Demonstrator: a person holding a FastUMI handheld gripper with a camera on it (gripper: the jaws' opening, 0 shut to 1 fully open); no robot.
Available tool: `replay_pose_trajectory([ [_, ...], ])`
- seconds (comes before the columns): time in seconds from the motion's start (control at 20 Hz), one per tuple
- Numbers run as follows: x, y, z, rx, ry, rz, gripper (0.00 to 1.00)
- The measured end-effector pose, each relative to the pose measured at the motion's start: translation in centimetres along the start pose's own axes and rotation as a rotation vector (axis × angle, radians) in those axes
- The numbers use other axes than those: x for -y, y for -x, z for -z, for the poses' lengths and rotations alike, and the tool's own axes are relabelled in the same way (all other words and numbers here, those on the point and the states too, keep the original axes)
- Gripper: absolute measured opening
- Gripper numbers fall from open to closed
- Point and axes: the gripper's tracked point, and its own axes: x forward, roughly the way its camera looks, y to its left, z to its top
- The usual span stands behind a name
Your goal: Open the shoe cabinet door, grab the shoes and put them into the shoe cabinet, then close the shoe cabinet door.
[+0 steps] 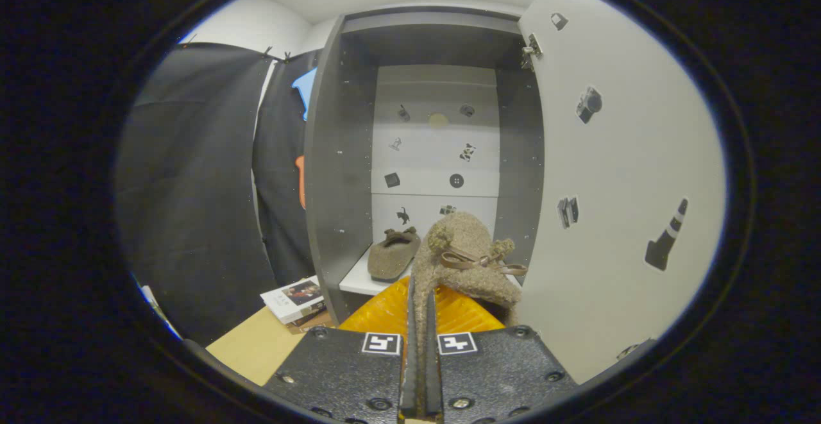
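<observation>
With the door point(616, 174) open and one shoe point(392, 255) shelved at centre frame, my gripper point(421, 312) pinched the second shoe point(468, 257); closing remained.

It was a test booth: black cloth walls point(192, 186) at left, a sticker-dotted shoe cabinet point(333, 174) at centre.

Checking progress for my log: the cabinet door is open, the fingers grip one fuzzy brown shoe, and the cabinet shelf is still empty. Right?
Not quite. The white cabinet shelf is not empty: a fuzzy brown slipper-style shoe already sits on it, as the gripper view shows. The rest holds: the white cabinet door is open, and the gripper has its fingers closed on the second fuzzy brown shoe.
</observation>
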Motion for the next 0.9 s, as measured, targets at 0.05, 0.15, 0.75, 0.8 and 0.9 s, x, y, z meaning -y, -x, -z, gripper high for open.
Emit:
replay_pose_trajectory([
  [0.05, 0.4, -1.1, -0.3, -0.014, 0.003, 0.011, 0.08],
  [0.15, 1.1, -3.9, -1.0, -0.038, 0.02, 0.043, 0.08],
  [0.75, 4.1, -20.4, -2.2, -0.112, 0.239, 0.146, 0.08],
  [0.8, 4.6, -21.8, -1.6, -0.12, 0.254, 0.16, 0.08],
  [0.9, 5.1, -24.0, -0.7, -0.131, 0.275, 0.159, 0.08],
])
